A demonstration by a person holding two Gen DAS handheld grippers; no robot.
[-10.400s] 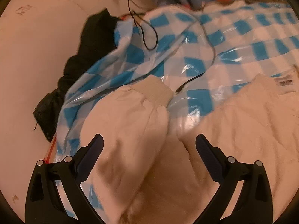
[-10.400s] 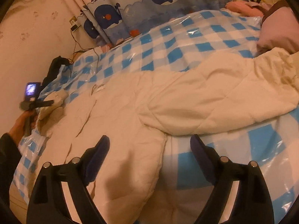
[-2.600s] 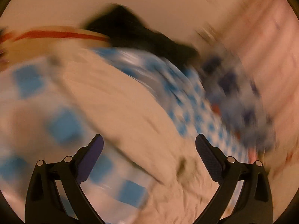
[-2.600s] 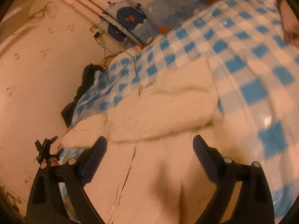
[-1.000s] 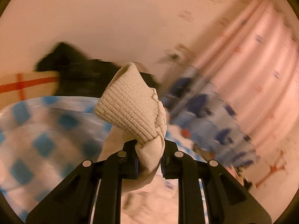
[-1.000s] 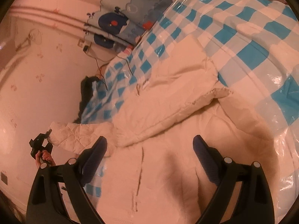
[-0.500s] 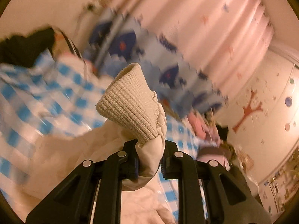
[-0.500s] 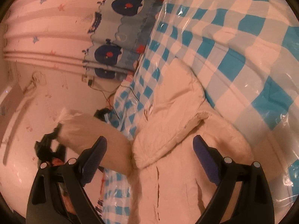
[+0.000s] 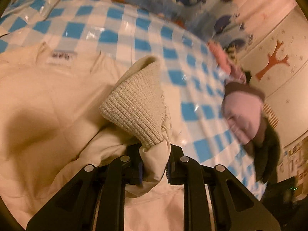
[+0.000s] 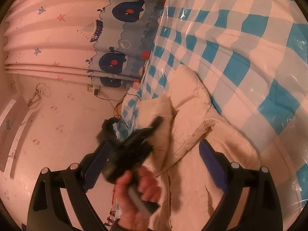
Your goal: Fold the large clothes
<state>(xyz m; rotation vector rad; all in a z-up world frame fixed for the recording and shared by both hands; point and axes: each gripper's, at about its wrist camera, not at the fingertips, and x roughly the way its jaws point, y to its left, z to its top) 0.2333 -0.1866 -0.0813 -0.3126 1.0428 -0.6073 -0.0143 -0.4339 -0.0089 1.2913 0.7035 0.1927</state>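
Note:
A large cream padded jacket (image 9: 38,100) lies spread on the blue-and-white checked plastic sheet (image 9: 123,36) that covers the bed. My left gripper (image 9: 154,166) is shut on one sleeve just below its ribbed knit cuff (image 9: 137,105), which stands up above the jaws over the jacket body. In the right wrist view the jacket (image 10: 194,119) lies folded with the other sleeve across it. There my right gripper (image 10: 154,161) is open and holds nothing. A hand (image 10: 138,190) carries the blurred left gripper (image 10: 140,142) over the jacket between the right gripper's fingers (image 10: 98,161).
A whale-print curtain (image 10: 119,9) hangs behind the bed. Pink and dark clothes (image 9: 244,105) are piled at the bed's right end. A dark garment (image 10: 107,127) and a cable (image 10: 115,100) lie by the wall at the bed's left edge.
My left gripper has swung the held sleeve from the wall side in over the jacket body and tipped downward. The right gripper has rolled a little and stayed open.

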